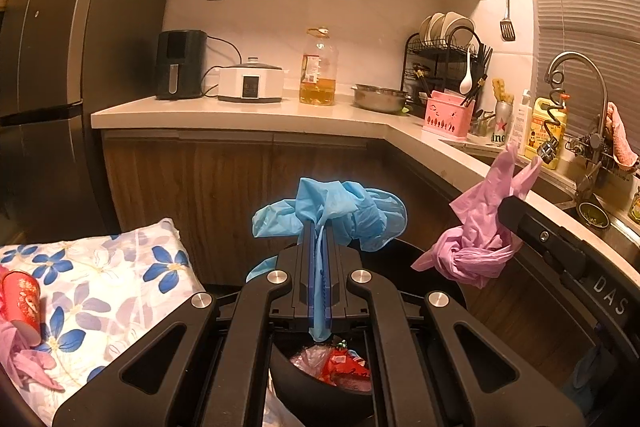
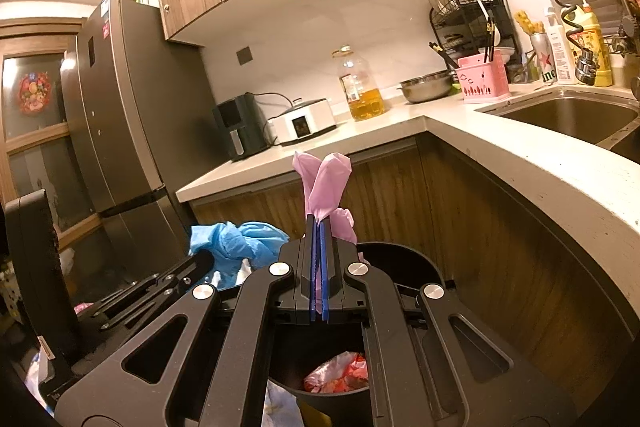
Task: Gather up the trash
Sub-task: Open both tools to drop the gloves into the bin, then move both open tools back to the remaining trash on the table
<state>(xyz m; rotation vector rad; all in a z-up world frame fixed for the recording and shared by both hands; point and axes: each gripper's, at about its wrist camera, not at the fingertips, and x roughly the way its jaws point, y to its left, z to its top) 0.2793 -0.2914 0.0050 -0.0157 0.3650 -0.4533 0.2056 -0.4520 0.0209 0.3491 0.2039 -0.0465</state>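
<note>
My left gripper (image 1: 319,227) is shut on a crumpled blue glove (image 1: 344,213) and holds it above a black trash bin (image 1: 320,397). My right gripper (image 2: 319,225) is shut on a crumpled pink glove (image 2: 322,183) above the same bin (image 2: 404,259). The bin holds red and clear wrappers (image 1: 340,367), also seen in the right wrist view (image 2: 340,373). The pink glove (image 1: 476,223) and right gripper show at the right of the left wrist view. The blue glove (image 2: 236,241) shows at the left of the right wrist view.
A floral cloth (image 1: 104,283) at left carries a red paper cup (image 1: 22,301) and another pink glove (image 1: 24,359). A counter (image 1: 240,111) holds an air fryer, cooker, oil bottle (image 1: 319,71), bowl and dish rack. A sink (image 2: 568,115) lies right, a fridge (image 2: 116,115) left.
</note>
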